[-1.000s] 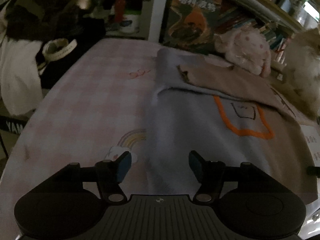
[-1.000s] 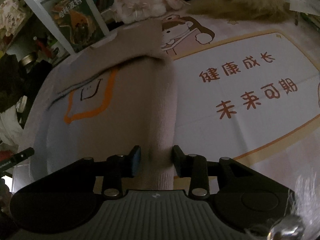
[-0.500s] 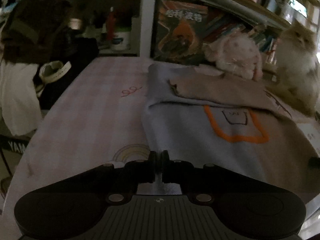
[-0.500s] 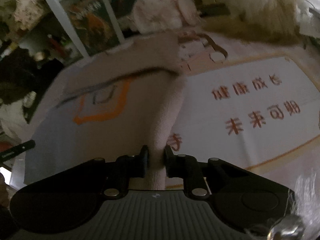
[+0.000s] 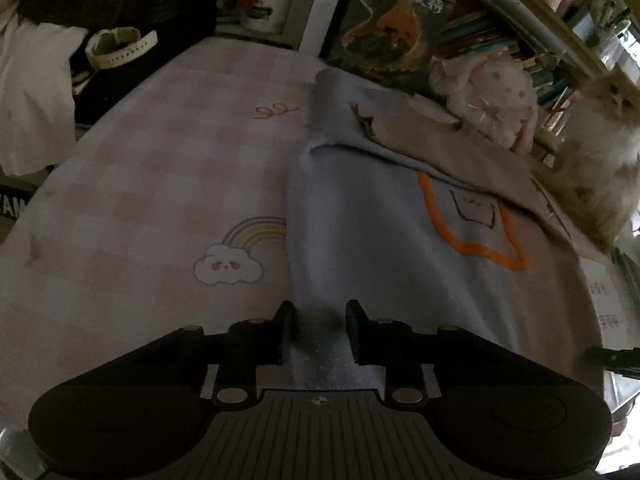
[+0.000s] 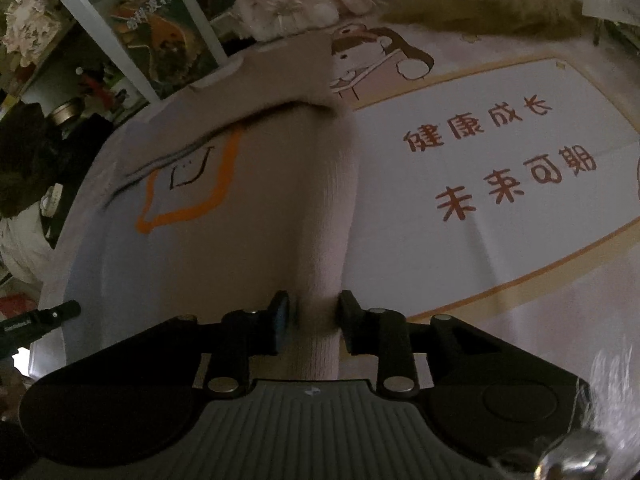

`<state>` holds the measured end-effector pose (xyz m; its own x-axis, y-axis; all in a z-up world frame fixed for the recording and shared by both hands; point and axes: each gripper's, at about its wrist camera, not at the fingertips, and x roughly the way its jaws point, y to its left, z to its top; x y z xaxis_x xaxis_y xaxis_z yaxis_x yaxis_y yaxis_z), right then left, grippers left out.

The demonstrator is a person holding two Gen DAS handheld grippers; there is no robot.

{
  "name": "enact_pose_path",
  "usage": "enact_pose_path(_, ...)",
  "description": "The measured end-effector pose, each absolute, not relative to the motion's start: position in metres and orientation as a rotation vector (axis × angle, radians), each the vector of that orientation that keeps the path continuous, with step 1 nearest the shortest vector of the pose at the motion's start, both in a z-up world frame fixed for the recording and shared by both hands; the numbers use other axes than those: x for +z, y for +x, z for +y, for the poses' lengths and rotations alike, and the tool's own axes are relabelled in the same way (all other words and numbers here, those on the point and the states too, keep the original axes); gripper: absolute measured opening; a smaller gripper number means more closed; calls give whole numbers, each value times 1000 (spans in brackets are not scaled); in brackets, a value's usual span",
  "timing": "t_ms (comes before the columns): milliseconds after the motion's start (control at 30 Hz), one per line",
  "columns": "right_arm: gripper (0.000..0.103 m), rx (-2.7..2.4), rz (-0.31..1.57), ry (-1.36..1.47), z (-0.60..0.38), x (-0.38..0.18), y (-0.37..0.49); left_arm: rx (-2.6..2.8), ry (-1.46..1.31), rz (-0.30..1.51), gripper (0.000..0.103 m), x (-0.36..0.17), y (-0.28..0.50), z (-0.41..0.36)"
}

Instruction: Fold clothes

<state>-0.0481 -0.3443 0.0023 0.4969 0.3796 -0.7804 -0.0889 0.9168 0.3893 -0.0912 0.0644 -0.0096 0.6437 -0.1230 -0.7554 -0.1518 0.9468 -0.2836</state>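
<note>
surface: pink checked sheet [image 5: 168, 168], sweater [image 5: 380, 240] mid-sheet | room: dim, bookshelf [image 5: 500, 40] at far edge | left gripper [image 5: 319, 326] and right gripper [image 6: 310, 322] just eased wider, both pinching sweater hem

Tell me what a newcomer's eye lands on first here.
The two-tone sweater, lavender on one half and tan on the other with an orange outline on its chest, lies mid-table with a bottom corner between each gripper's fingers. Beside it the mat shows big brown Chinese characters. At the far edge sit a pink plush rabbit and a fluffy cat.
</note>
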Motion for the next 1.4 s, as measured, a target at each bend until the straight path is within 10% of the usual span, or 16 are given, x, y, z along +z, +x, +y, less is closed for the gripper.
enact_pose_path(133, 15, 297, 1002, 274, -339, 5, -49, 22, -288, 846, 5, -5, -92, 57)
enact_pose_path(800, 23, 307, 1012, 307, -342, 1, -55, -35, -409, 887, 25, -11, -99, 69)
enact_pose_path(1033, 13, 315, 1000, 273, -338, 2, -55, -9, -358, 880, 6, -10, -92, 62)
enact_pose_path(1400, 11, 328, 954, 270, -338, 12, -59, -41, -303, 856, 6, 1, -92, 55)
